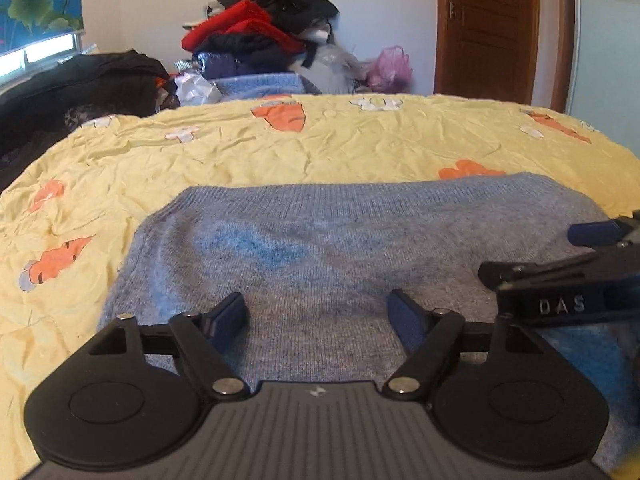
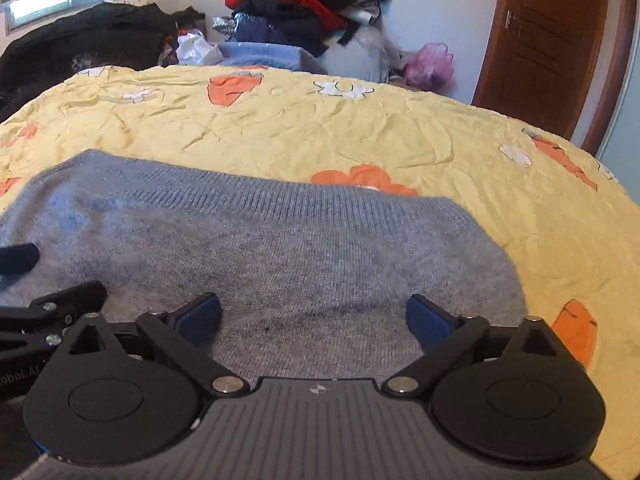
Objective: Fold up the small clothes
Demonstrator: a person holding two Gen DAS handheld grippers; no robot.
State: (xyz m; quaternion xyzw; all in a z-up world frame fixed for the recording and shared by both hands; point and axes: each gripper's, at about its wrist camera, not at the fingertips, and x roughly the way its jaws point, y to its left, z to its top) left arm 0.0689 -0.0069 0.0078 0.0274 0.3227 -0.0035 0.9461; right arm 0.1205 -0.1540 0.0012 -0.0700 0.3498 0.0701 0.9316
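A grey-blue knitted garment lies flat on the yellow bedspread, its ribbed edge on the far side. It also shows in the right wrist view. My left gripper is open and empty, its blue fingertips just above the near part of the knit. My right gripper is open and empty, over the near right part of the knit. The right gripper's fingers show at the right edge of the left wrist view. The left gripper's fingers show at the left edge of the right wrist view.
The bedspread has orange carrot and white rabbit prints. Beyond the bed's far edge is a pile of red, black and blue clothes, dark clothing at the left, a purple bag and a brown door.
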